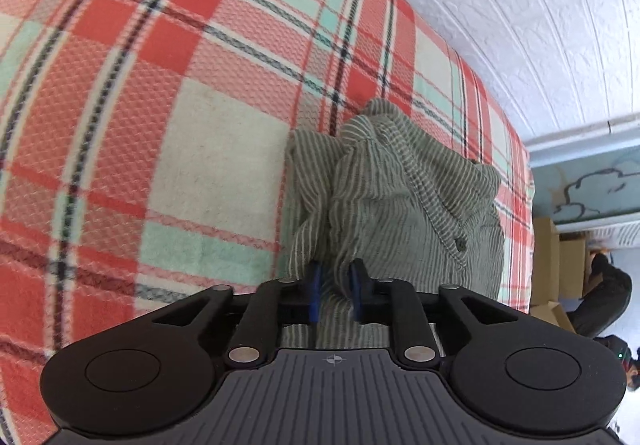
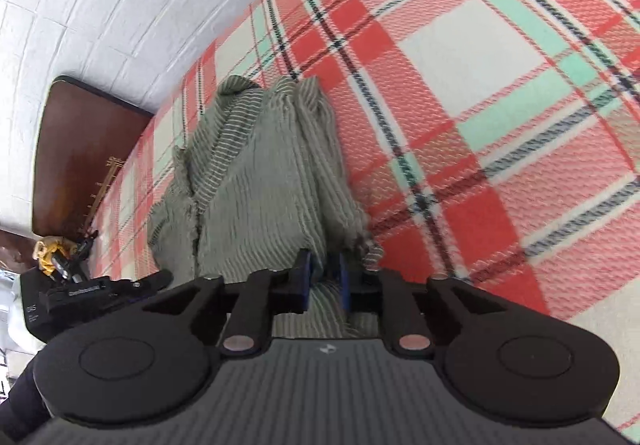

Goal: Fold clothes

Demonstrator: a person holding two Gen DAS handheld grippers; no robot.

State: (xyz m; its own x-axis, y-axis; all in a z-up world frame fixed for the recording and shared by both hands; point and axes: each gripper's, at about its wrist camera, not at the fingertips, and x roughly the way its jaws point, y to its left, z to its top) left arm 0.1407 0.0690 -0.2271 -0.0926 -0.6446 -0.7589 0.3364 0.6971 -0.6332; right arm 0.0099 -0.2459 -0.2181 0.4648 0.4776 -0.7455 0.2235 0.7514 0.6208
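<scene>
A green-and-white striped shirt [image 1: 400, 197] hangs bunched from both grippers above a plaid bedspread [image 1: 140, 85]. My left gripper [image 1: 336, 277] is shut on a fold of the shirt; striped cloth fills the gap between its blue pads, and a button shows to the right of them. In the right wrist view the same striped shirt [image 2: 256, 181] stretches away from my right gripper [image 2: 325, 269], which is shut on another edge of it. The far end of the shirt rests crumpled on the bedspread [image 2: 480, 105].
A white textured wall [image 1: 520, 5] runs behind the bed. Cardboard boxes [image 1: 560, 265] stand beyond the bed's right edge. In the right wrist view a dark wooden board [image 2: 76, 153] and a black case [image 2: 60, 301] lie at the left.
</scene>
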